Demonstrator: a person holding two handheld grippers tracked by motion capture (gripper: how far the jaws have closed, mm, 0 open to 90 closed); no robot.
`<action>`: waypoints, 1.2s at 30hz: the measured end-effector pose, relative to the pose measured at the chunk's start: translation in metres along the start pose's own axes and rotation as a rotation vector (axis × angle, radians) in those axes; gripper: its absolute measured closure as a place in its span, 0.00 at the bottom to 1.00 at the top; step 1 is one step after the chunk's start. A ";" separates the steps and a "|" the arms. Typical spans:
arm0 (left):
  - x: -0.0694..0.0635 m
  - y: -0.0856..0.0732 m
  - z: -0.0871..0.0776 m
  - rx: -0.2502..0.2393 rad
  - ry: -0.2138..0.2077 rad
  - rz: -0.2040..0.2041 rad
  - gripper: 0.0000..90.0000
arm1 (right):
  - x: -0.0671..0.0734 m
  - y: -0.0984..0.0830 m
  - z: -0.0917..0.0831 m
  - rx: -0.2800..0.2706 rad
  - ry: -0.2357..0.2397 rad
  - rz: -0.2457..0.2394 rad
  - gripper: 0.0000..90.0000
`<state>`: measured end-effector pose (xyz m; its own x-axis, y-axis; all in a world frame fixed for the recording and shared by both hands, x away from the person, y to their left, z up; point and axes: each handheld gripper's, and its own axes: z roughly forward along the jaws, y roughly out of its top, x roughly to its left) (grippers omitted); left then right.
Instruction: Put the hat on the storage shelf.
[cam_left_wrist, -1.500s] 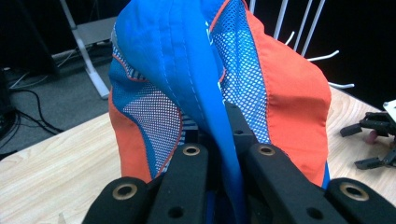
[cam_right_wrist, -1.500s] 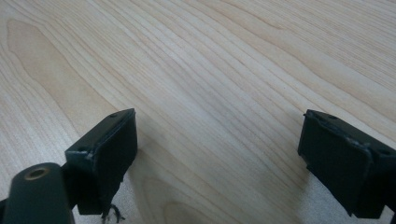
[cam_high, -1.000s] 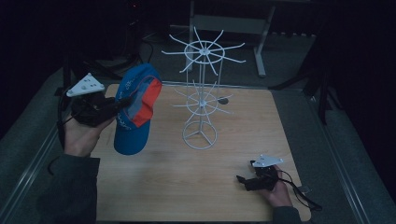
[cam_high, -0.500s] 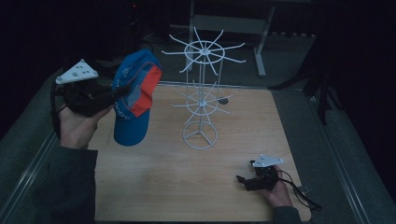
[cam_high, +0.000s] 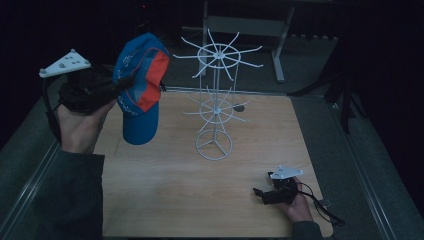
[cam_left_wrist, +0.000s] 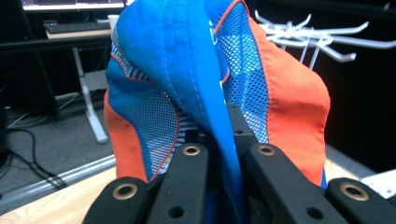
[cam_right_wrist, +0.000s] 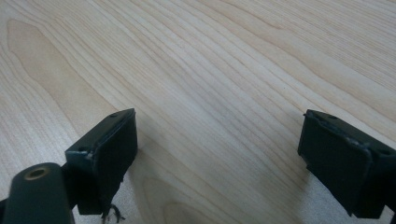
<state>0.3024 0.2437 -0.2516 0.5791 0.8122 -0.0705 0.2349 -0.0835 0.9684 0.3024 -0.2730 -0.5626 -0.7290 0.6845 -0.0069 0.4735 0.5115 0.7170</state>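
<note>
A blue and orange cap hangs in the air at the left, above the wooden table. My left gripper is shut on it, the hand raised level with the top of the rack. In the left gripper view the cap's blue fabric is pinched between the two black jaws. A white wire rack with two tiers of hooks stands at mid-table, to the right of the cap. My right gripper rests low at the table's front right, open, its fingers wide apart over bare wood.
The rack's round base sits on the table's middle. Grey floor and a metal rail border the table on the left. A desk frame stands behind the table in the dark.
My left hand has lifted the cap higher, from table level up toward the rack's top tier. The right hand has stayed where it was.
</note>
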 end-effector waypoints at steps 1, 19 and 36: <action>0.001 0.000 -0.001 -0.008 -0.001 -0.006 0.99 | 0.000 0.000 0.000 0.000 0.000 0.000 0.13; -0.016 -0.006 0.002 -0.053 -0.162 0.050 0.99 | 0.000 0.000 0.000 0.000 0.000 0.000 0.13; -0.013 -0.038 0.016 0.137 -0.179 0.112 0.75 | 0.000 0.000 0.000 0.000 0.000 -0.004 0.13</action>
<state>0.2980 0.2271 -0.2914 0.7338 0.6792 -0.0174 0.2578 -0.2546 0.9321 0.3025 -0.2732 -0.5626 -0.7306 0.6827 -0.0101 0.4706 0.5142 0.7170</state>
